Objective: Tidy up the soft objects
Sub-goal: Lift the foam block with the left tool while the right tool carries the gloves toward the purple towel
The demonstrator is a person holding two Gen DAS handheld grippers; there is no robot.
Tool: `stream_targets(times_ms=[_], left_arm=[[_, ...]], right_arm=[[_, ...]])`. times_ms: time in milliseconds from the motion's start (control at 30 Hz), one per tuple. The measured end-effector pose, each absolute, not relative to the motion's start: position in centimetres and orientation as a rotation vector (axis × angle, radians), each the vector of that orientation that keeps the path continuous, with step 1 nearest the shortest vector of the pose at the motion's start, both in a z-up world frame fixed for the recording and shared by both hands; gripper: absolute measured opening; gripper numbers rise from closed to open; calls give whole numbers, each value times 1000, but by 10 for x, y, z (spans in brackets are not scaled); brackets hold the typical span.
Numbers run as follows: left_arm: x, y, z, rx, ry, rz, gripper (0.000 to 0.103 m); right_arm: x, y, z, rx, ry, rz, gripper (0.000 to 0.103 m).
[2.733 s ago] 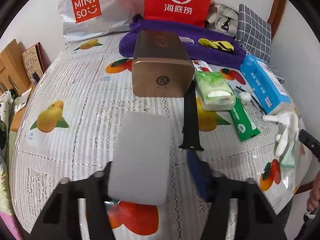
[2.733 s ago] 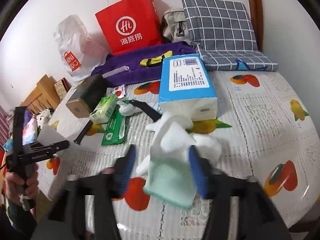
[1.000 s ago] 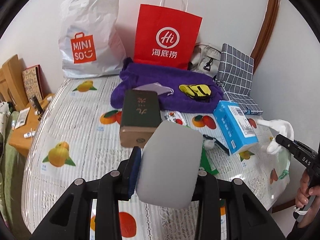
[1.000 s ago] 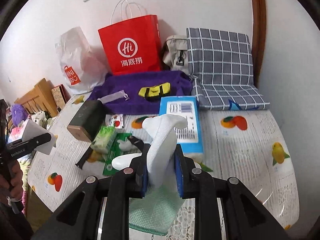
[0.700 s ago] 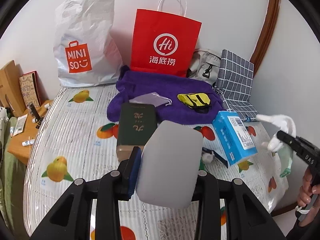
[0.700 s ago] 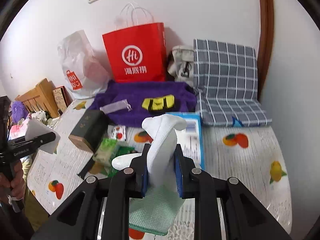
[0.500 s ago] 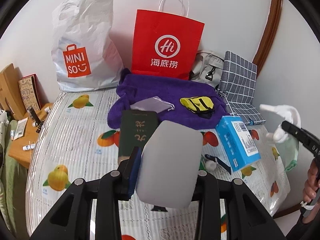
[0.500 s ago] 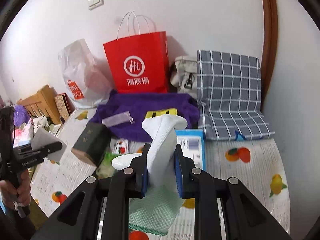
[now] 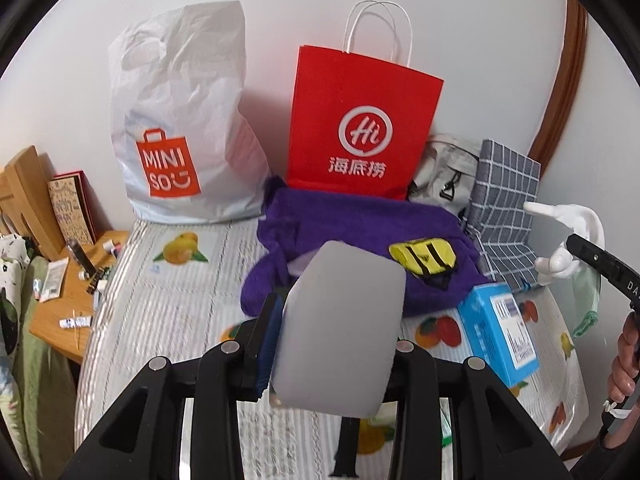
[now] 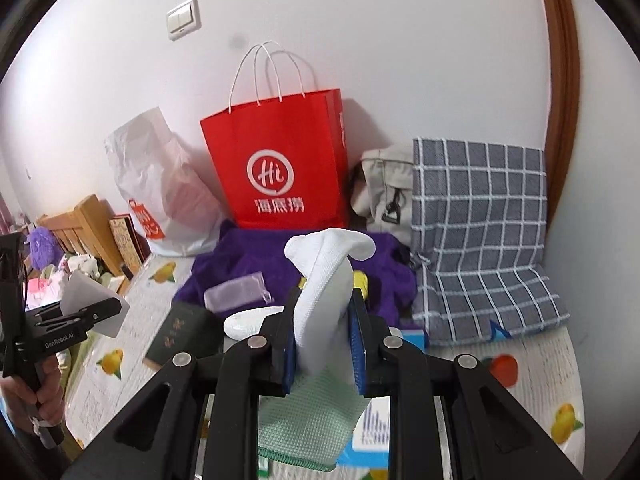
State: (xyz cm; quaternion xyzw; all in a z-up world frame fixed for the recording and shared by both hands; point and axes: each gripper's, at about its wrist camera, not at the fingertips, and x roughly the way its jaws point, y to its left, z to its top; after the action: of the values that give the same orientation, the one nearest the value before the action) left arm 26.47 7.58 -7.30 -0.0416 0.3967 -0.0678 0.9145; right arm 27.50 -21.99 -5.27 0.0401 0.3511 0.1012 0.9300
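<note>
Left gripper: you had it clamped on a smooth grey foam block, rounded corners, centre frame.
Right gripper: pinched a knitted white glove with mint waffle-weave cuff, lower centre.
Behind: glossy red paper bag, fuzzy purple towel.

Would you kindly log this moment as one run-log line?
left gripper: shut on grey pad | right gripper: shut on white glove | both lifted above table | red bag ahead
</note>
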Motion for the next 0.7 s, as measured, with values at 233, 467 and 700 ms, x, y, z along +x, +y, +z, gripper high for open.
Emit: stream_targets(times_ms=[233,467,700], left_arm=[[286,84,-76,-124,832,-121,34],[307,91,-79,-113,853,-94,34],[335,84,-79,-104,851,-100,34]], right_arm=[[315,-208,-52,93,702,236,22],[355,-198,-55,101,696,263,22],[388,-191,-70,134,692,284,22]])
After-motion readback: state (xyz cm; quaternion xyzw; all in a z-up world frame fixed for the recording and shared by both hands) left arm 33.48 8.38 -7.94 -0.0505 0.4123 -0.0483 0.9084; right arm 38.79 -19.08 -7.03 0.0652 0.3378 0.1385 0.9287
